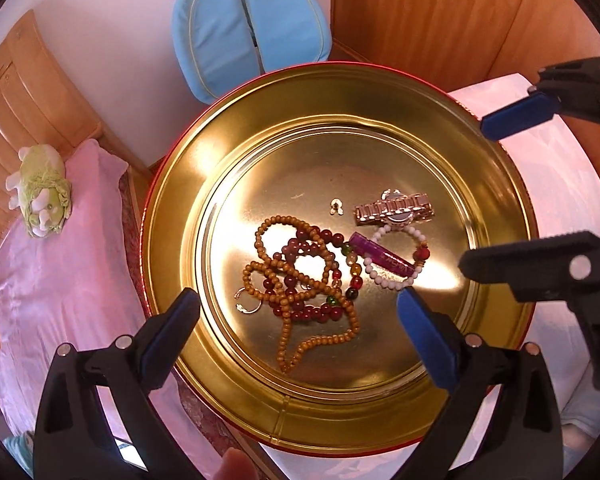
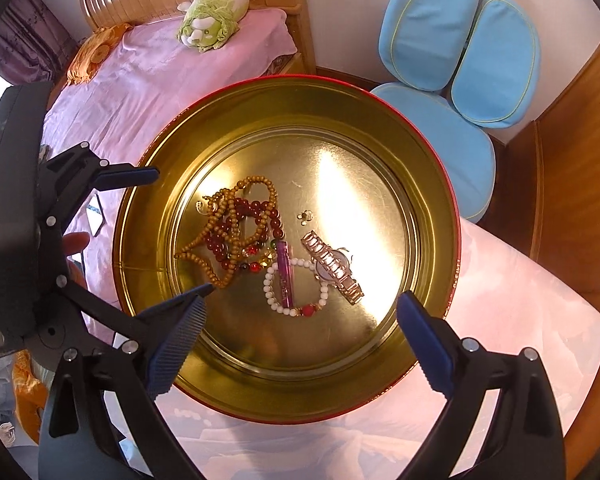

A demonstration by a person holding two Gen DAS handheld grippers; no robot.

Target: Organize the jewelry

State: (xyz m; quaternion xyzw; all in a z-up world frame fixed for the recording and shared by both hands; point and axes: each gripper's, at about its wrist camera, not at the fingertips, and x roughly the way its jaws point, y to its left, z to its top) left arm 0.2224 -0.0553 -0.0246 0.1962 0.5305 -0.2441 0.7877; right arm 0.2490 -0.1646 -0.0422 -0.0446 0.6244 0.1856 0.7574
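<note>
A round gold tin (image 1: 380, 92) (image 2: 148, 248) with a red outside holds the jewelry. In it lie a wooden bead necklace (image 1: 284, 276) (image 2: 224, 216), dark red beads (image 1: 320, 312) (image 2: 244, 208), a white bead bracelet (image 1: 384, 280) (image 2: 284, 310), a purple tube (image 1: 382, 258) (image 2: 284, 276), a rose-gold watch (image 1: 396, 210) (image 2: 334, 266), a silver ring (image 1: 248, 304) and a small charm (image 1: 335, 206) (image 2: 305, 216). My left gripper (image 1: 298, 312) is open and empty above the tin's near side. My right gripper (image 2: 302, 316) is open and empty above the bracelet.
The tin rests on a pale pink cloth (image 2: 520, 320). A bed with a pink sheet (image 1: 60, 260) and a green plush toy (image 2: 212, 16) lies to one side. A blue padded chair (image 2: 460, 60) and wooden panels (image 1: 440, 12) stand behind.
</note>
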